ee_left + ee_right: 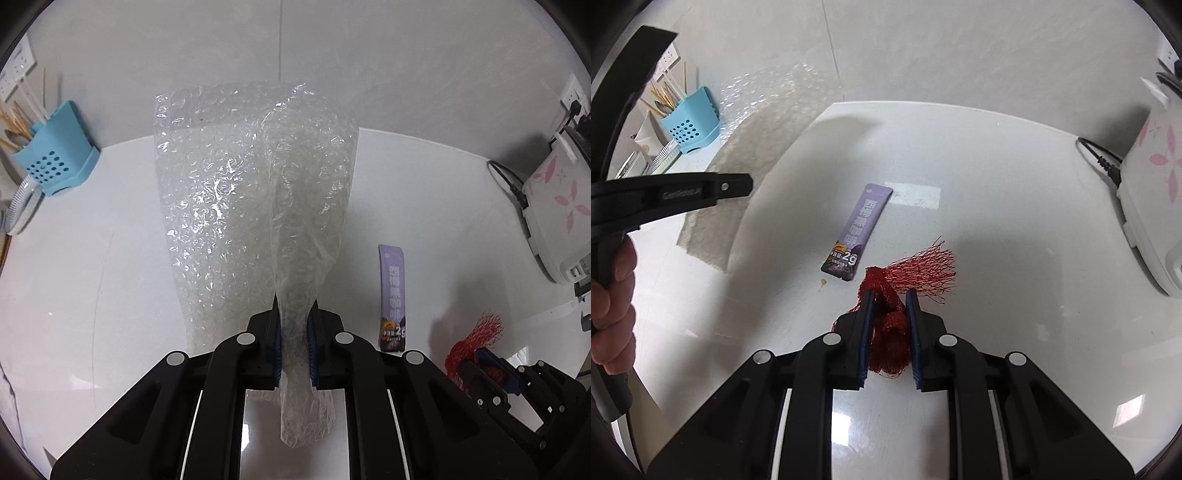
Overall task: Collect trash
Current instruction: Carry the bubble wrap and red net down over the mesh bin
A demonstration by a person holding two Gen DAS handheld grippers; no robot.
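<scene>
My left gripper (pixel 294 314) is shut on a sheet of clear bubble wrap (pixel 236 192), which hangs ahead of the fingers above the white counter (pixel 92 266). In the right wrist view the same bubble wrap (pixel 753 122) shows blurred at the left. My right gripper (pixel 889 301) is shut on a bunched red mesh net (pixel 916 267), whose frayed end fans out past the fingertips. From the left wrist view the red net (pixel 480 334) and the right gripper (pixel 476 363) sit at the lower right. A purple coffee sachet (pixel 857 229) lies flat on the counter between the two grippers, also visible as the sachet (pixel 392 295).
A blue utensil holder (pixel 61 151) with chopsticks stands at the back left by the wall. A white rice cooker (pixel 554 206) with pink flowers and a black cord sits at the right. A hand (pixel 611 295) holds the left gripper's handle.
</scene>
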